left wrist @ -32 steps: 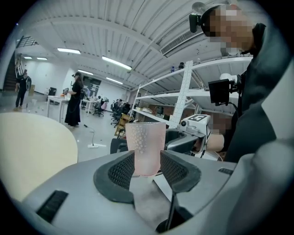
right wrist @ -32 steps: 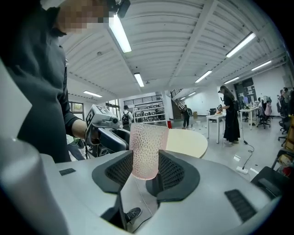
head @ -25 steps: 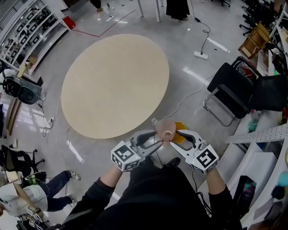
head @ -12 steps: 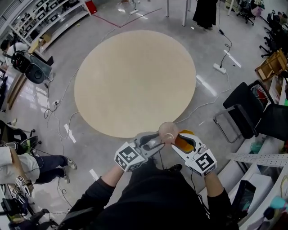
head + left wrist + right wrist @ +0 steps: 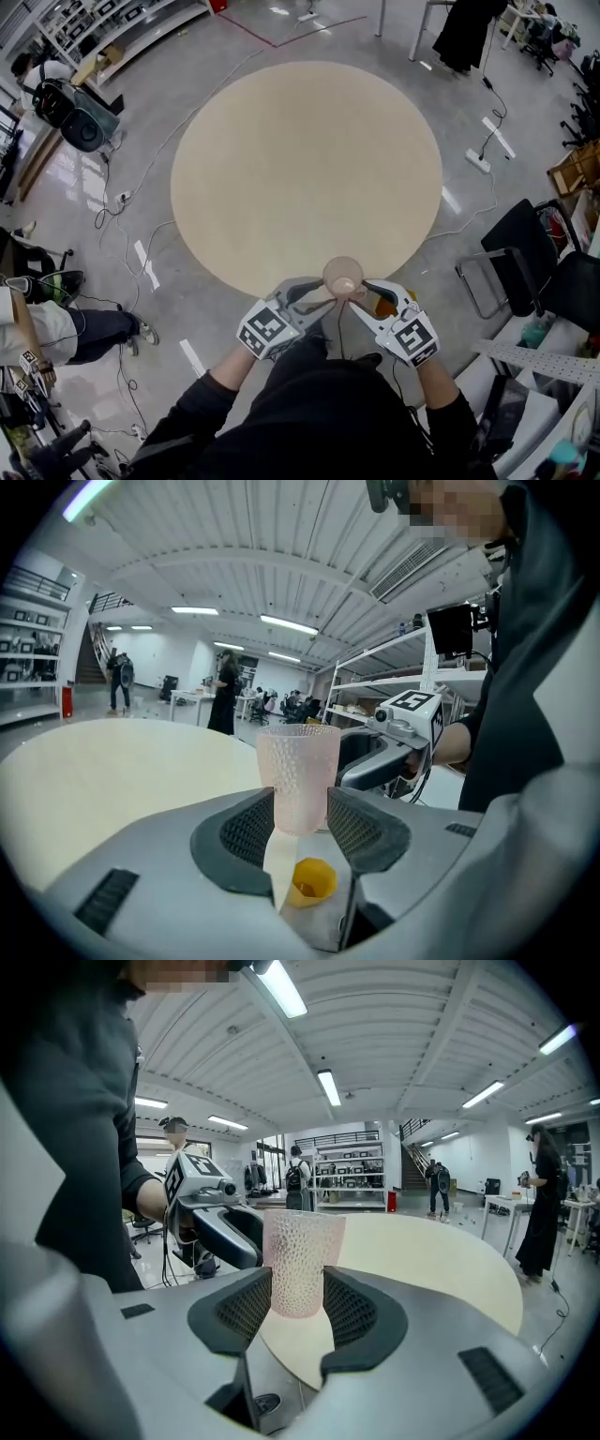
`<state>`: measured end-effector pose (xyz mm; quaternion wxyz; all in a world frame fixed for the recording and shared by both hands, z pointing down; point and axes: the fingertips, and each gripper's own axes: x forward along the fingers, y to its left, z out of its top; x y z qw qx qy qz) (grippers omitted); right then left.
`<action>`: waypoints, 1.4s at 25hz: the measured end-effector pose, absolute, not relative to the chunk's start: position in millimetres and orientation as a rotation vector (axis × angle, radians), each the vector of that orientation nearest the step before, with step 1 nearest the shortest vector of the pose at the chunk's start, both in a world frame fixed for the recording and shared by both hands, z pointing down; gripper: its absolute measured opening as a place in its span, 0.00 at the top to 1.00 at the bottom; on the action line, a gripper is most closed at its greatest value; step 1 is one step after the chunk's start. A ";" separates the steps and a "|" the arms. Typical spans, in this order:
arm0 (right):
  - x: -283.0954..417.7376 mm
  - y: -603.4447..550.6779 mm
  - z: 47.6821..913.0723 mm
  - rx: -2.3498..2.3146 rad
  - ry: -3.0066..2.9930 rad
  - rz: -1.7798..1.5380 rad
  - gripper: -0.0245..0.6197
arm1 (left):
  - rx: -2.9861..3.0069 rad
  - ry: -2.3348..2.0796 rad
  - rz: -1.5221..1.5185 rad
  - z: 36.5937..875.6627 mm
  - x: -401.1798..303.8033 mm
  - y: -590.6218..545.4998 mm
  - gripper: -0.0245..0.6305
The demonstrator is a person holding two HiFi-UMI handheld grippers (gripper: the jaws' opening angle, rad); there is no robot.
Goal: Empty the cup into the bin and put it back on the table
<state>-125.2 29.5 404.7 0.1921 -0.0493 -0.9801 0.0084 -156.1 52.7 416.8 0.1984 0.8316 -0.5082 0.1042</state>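
The left tongs (image 5: 322, 297) come in from the lower left in the head view. Their own view shows both dark ribbed pads pressed against the lower wall of a pale pink, dimpled, translucent plastic cup (image 5: 343, 277), so they are closed on it at a middling spread. The cup stands upright with its mouth up and its long axis vertical. It is carried in the air, not resting on anything, and I can make out no contents through the wall.

The right tongs (image 5: 362, 294) meet it from the other side, and their view shows the same grip: pads touching the cup low down on both flanks. The two pairs point in toward each other with the cup pinched between them. Neither hand is nearer than the other, since both already have it.

Below and just right of the cup, partly behind the right tongs, a yellow-orange open container (image 5: 379, 305) sits on the grey floor. It is probably the bin, and it lies on the person's side of the counter.

The relation that matters is cup to the round, pale beige counter (image 5: 300, 159). In the head view the cup sits over the near rim, and in the right gripper view the counter's edge passes under the cup's base, with the broad top stretching away beyond. I judge the emptying is over and the set-down is next: forward past the rim, then down, keeping the base level before either pair lets go.
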 end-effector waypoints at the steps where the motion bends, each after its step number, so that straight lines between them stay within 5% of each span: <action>1: -132.7 27.7 407.7 -0.148 -2.745 0.013 0.68 | 2.323 -1.432 0.304 419.8 -163.2 51.0 0.68; 22: -278.9 12.3 519.4 -0.171 -2.504 -0.164 0.68 | 2.086 -1.546 0.556 533.7 -303.7 38.4 0.68; 35: -301.6 9.5 553.1 -0.140 -2.423 -0.151 0.68 | 2.018 -1.537 0.657 567.8 -324.7 36.2 0.68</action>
